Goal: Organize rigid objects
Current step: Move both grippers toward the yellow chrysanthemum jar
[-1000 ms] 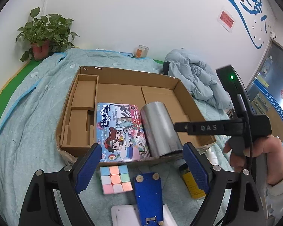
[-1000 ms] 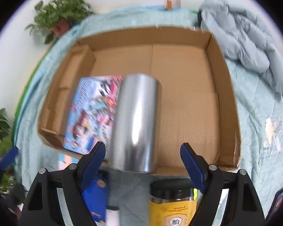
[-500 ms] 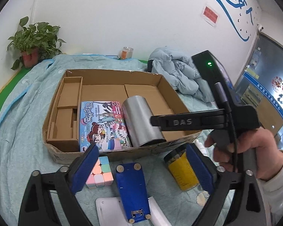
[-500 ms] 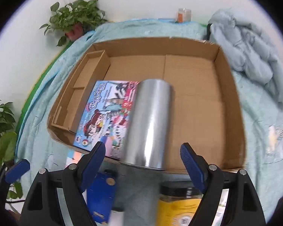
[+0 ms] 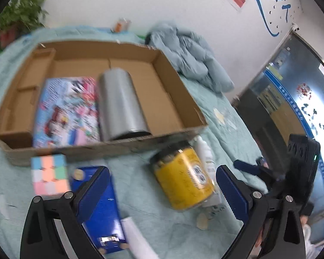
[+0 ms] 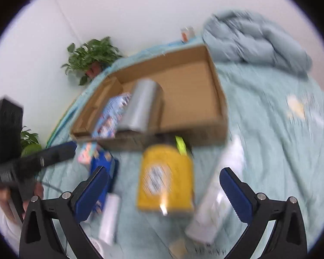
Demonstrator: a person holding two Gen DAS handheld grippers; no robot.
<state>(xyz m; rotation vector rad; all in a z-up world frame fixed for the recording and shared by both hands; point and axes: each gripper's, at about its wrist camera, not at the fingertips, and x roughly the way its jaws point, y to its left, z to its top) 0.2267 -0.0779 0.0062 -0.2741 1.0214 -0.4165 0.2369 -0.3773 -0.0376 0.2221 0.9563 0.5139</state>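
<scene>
A cardboard box on a teal bedspread holds a colourful picture book and a silver cylinder lying on its side. In front of the box lie a yellow jar, a pastel cube puzzle, a blue box and a white bottle. My left gripper is open and empty above the jar and blue box. My right gripper is open and empty, with the yellow jar between its fingers' line of sight. The right wrist view is blurred.
A crumpled pale blue jacket lies behind the box on the right. A potted plant stands at the back left by the wall. A small orange jar stands at the far edge. A white tube lies by the jar.
Both grippers have pulled back and swung right, away from the box; the yellow jar now sits centred in both views. The right gripper has dropped lower and left the left view's middle.
</scene>
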